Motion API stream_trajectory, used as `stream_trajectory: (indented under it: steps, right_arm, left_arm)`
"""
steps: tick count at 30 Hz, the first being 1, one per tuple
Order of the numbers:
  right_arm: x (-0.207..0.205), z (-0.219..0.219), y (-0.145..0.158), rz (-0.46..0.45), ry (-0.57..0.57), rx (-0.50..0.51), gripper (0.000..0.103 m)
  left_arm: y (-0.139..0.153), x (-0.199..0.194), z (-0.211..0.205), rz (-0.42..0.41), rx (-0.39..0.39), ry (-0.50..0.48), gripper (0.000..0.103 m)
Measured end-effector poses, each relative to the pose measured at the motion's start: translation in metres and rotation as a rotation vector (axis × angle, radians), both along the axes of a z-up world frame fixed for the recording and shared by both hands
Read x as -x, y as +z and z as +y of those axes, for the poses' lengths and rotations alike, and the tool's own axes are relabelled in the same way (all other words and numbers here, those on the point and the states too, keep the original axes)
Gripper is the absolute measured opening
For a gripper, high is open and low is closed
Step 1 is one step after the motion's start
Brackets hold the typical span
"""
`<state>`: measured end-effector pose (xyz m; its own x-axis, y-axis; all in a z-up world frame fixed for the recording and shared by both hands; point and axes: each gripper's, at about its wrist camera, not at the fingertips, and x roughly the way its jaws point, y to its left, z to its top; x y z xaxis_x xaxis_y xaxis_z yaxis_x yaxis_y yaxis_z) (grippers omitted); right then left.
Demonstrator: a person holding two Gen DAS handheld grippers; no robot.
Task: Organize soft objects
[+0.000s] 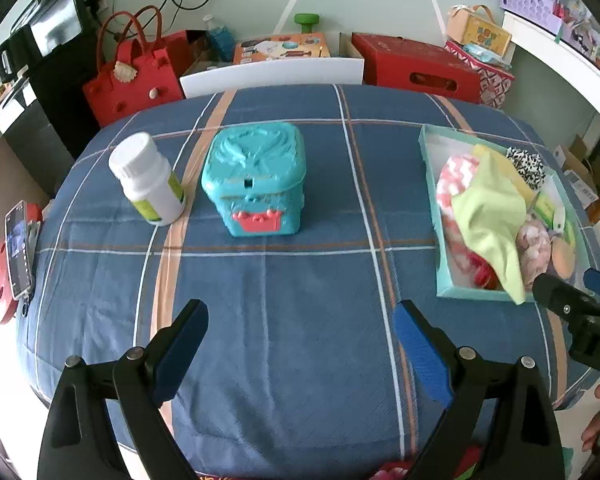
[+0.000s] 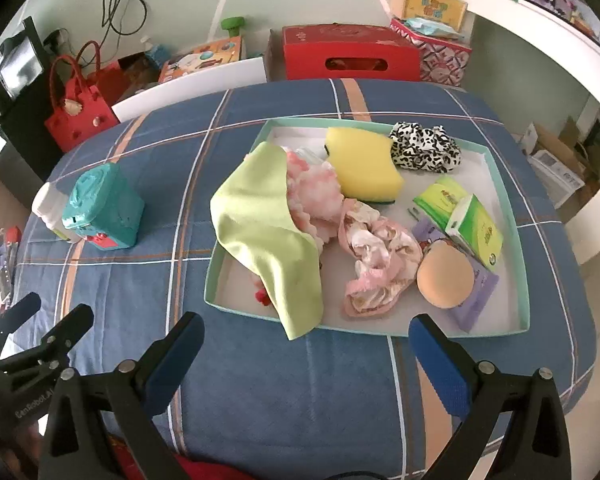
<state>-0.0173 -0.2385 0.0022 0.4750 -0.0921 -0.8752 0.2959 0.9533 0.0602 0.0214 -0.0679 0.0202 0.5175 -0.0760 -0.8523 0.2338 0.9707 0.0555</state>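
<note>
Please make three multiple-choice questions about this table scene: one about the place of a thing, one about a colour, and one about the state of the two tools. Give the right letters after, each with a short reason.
1. Where does the yellow sponge lie?
A. Inside the shallow tray
B. On the bare tablecloth
C. On top of the teal box

2. What colour is the cloth that hangs over the near rim of the tray?
A. Red
B. Light green
C. Black

3. How are the left tool and the right tool?
A. Both shut on cloth
B. Left open, right shut on the sponge
C. Both open and holding nothing

Answers:
1 A, the sponge rests within the tray walls, beside the leopard-print fabric.
2 B, the draped cloth is pale green.
3 C, each tool's fingers stand wide apart over the tablecloth, with nothing between them.
</note>
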Motion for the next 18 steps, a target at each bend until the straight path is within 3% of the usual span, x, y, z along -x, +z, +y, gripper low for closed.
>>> stream_trajectory:
  steps: [3,9,18]
  right_arm:
    - [0.002,0.005,-0.003,-0.003,0.005,0.007,0.103]
    - [0.002,0.018,-0.008,-0.01,0.02,0.019,0.103]
    - [-0.001,0.035,-0.016,-0.001,0.026,0.07,0.103]
  left_arm:
    - [-0.006,0.002,0.003,0.012,0.006,0.012,0.094]
    - [-0.014,0.003,0.008,0.004,-0.076,0.069,0.094]
    - [-0.01,0.002,0.022,-0.001,-0.041,0.077,0.094]
